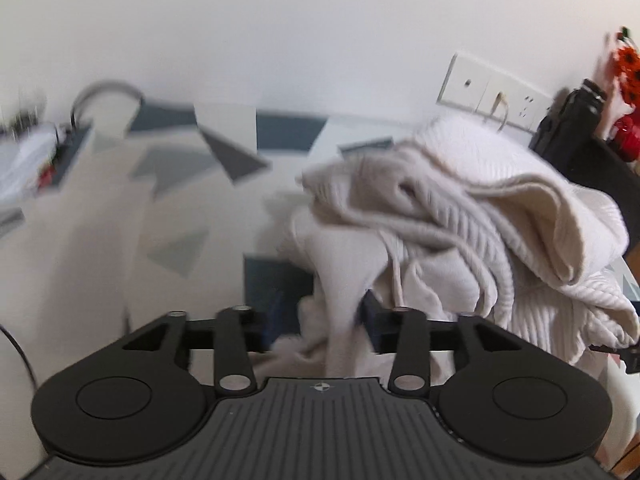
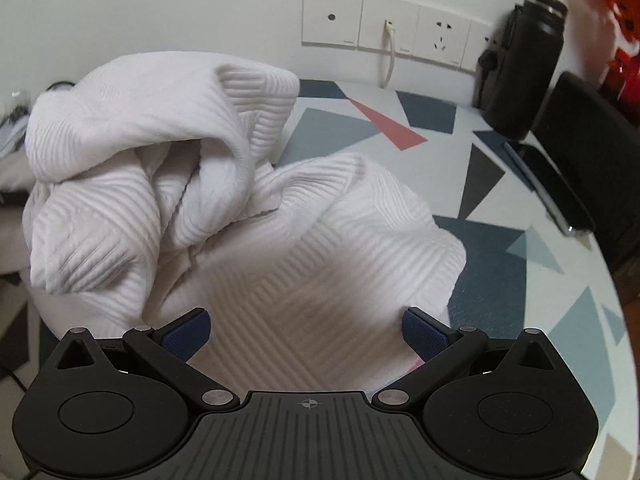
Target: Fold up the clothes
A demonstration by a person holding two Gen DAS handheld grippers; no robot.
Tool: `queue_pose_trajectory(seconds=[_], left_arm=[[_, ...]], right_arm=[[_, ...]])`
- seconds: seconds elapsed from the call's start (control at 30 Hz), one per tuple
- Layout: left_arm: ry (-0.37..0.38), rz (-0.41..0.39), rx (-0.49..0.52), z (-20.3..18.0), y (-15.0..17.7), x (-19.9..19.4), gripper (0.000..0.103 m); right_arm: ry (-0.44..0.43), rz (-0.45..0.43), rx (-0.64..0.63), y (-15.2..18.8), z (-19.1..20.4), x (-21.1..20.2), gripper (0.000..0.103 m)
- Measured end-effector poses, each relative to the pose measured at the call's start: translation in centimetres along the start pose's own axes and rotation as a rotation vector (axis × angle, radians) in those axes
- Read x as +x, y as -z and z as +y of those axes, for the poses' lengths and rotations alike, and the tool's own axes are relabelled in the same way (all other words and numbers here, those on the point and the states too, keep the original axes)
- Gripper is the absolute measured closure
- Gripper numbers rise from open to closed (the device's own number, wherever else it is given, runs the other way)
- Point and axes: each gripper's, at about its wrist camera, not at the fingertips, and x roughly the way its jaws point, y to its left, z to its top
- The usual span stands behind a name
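Garment: white ribbed knit top (image 2: 224,184), bunched on patterned tablecloth (image 2: 520,280).
Left gripper (image 1: 326,316): clenched on a fabric fold.
Right gripper (image 2: 306,330): jaws spread, fabric between.
Open room: bare tablecloth right of garment, up to black bottle (image 2: 524,68) and phone (image 2: 548,184).

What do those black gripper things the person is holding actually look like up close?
Both look alike. The left gripper and right gripper each have a matte black body with two round disc-shaped housings, a ribbed grey centre plate bearing a small crosshair mark, and black link bars joined by silver pins. The fingers end in dark blue textured pads. No hands or sleeves show.
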Motion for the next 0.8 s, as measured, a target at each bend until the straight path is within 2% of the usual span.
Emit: queue_pose_trajectory(seconds=[0.07, 0.1, 0.23, 0.33, 0.37, 0.43, 0.47, 0.5, 0.53, 0.57, 0.6, 0.67, 0.73, 0.8], left_arm=[[-0.003, -0.014, 0.009, 0.2, -0.6, -0.7, 0.043], [0.018, -0.023, 0.011, 0.0, -1.1, -1.2, 0.043], [0.151, -0.036, -0.020, -2.2, -3.4, -2.0, 0.035], [0.252, -0.007, -0.048, -5.1, -4.7, -0.9, 0.027], [0.271, 0.009, -0.049, -6.2, -4.9, -0.2, 0.026], [0.255, 0.029, -0.031, -7.9, -5.0, 1.3, 0.026], [0.240, 0.036, -0.020, -8.8, -5.1, 2.0, 0.028], [0.232, 0.041, -0.013, -9.4, -5.1, 2.6, 0.037], [0.237, 0.044, -0.008, -9.7, -5.0, 2.9, 0.078], [0.244, 0.044, -0.003, -9.8, -5.1, 2.9, 0.093], [0.240, 0.033, -0.004, -9.8, -5.1, 2.6, 0.093], [0.233, -0.009, 0.005, -9.4, -5.1, 1.4, 0.094], [0.207, -0.049, -0.001, -8.3, -5.2, -0.3, 0.095], [0.176, -0.083, -0.020, -6.8, -5.1, -1.8, 0.095]], right_arm=[[0.005, -0.015, 0.008, -0.2, -0.3, -0.3, 0.001], [0.007, -0.023, 0.013, -0.2, -0.4, -0.5, 0.001], [0.017, -0.049, 0.056, -0.7, -2.1, -0.8, 0.001], [0.025, -0.056, 0.085, -0.9, -3.2, -0.4, 0.001], [0.028, -0.059, 0.091, -0.9, -3.6, -0.2, 0.001], [0.031, -0.063, 0.093, -1.0, -4.0, 0.5, 0.001], [0.030, -0.062, 0.089, -1.1, -4.1, 0.9, 0.002], [0.029, -0.061, 0.084, -1.1, -4.2, 1.4, 0.002], [0.024, -0.058, 0.080, -1.2, -4.2, 1.8, 0.002], [0.016, -0.051, 0.077, -1.1, -4.2, 2.2, 0.003], [0.007, -0.045, 0.075, -1.1, -4.3, 2.6, 0.008], [-0.021, -0.030, 0.068, -0.9, -4.3, 3.1, 0.028], [-0.049, -0.011, 0.068, -0.6, -4.5, 3.4, 0.055], [-0.071, -0.006, 0.084, -0.2, -4.9, 3.4, 0.065]])
